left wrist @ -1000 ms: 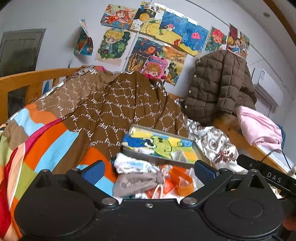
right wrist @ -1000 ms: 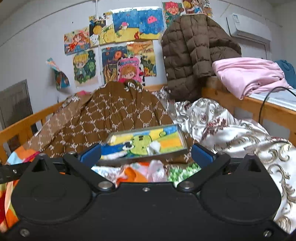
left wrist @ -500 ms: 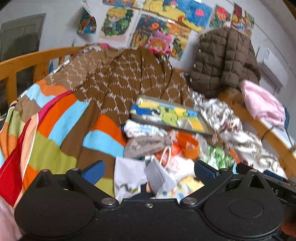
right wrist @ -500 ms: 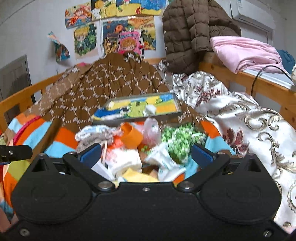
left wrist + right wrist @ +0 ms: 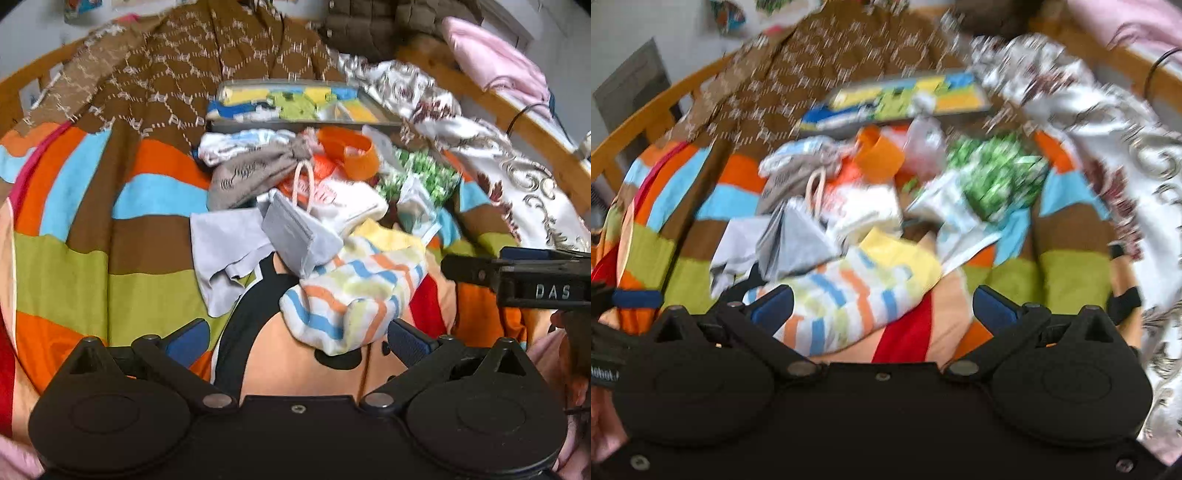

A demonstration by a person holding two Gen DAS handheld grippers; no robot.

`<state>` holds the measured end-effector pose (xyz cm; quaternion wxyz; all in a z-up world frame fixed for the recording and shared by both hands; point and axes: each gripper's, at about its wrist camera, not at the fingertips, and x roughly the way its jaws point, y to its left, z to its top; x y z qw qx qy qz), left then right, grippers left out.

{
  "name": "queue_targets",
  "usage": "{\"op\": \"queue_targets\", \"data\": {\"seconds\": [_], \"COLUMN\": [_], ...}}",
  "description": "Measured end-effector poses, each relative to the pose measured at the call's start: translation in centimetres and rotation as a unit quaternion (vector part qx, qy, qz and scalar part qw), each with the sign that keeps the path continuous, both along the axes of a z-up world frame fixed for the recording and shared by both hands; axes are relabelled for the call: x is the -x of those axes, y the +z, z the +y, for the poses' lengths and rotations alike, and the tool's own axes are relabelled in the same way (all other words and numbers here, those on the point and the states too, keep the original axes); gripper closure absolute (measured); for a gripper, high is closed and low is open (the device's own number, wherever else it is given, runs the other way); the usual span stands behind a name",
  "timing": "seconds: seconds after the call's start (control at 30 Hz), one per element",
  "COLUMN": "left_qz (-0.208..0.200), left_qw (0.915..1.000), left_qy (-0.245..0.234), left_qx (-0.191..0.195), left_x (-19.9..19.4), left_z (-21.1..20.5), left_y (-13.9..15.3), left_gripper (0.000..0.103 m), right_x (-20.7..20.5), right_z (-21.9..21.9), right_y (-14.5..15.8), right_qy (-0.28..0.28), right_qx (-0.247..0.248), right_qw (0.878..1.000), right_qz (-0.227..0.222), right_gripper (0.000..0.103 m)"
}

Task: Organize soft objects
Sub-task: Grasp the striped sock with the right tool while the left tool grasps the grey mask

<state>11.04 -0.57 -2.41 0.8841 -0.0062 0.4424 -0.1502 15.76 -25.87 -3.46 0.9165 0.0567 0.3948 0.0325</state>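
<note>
We list first the striped bedspread [image 5: 74,236], which now fills most of both views where a second ago wall posters did; our tongs have tipped downward. Next, the brown patterned blanket [image 5: 177,74], far ahead of the tongs. Then the shallow cartoon-lined tray [image 5: 295,105], beyond the heap. The heap of soft items sits directly ahead of both tongs: striped cloth [image 5: 354,291] nearest, its edge between our left gripper's [image 5: 297,341] parted blue pads, untouched; grey folded cloth [image 5: 299,236] behind it; green-white bundle [image 5: 997,173] ahead-right; orange band [image 5: 351,151] farther on. Our right gripper [image 5: 882,306] likewise stands released, holding nothing, its view blurred.
</note>
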Motion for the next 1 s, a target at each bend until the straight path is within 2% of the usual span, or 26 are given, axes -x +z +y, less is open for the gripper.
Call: {"op": "queue_targets", "data": {"seconds": [0.23,0.37,0.43,0.53,0.67,0.8,0.87,1.0], "left_qz": [0.039,0.034,0.029,0.038,0.036,0.034,0.038,0.046], "left_qw": [0.9991,0.9988,0.9989,0.999,0.9989,0.9987,0.9985,0.998], "left_qy": [-0.013,-0.031,-0.031,-0.024,-0.031,-0.039,-0.04,-0.043], "left_qx": [-0.005,-0.016,-0.02,-0.005,0.0,0.001,0.003,0.009], "left_x": [-3.6,-5.7,-6.6,-8.0,-9.2,-10.1,-10.4,-10.8], "left_z": [0.6,0.3,0.1,-0.1,-0.8,-1.3,-1.4,-1.4], "left_y": [0.1,0.1,-0.1,-0.9,-1.8,-2.4,-2.6,-3.2], "left_gripper": [0.001,0.001,0.001,0.001,0.004,0.017,0.023,0.045], "right_x": [-2.6,-3.8,-4.4,-5.3,-6.7,-8.1,-8.8,-9.4], "right_z": [2.0,4.0,4.9,6.0,6.4,6.4,6.7,7.1], "right_y": [-2.2,-3.2,-3.8,-4.7,-5.7,-7.1,-7.9,-8.8], "right_qy": [0.055,0.081,0.089,0.093,0.081,0.074,0.071,0.067], "right_qx": [0.004,0.012,0.017,0.024,0.009,-0.017,-0.018,-0.02], "right_qw": [0.998,0.995,0.994,0.993,0.993,0.992,0.991,0.991], "right_qz": [0.037,0.05,0.057,0.066,0.079,0.103,0.112,0.112], "right_gripper": [0.001,0.001,0.001,0.001,0.002,0.01,0.02,0.027]}}
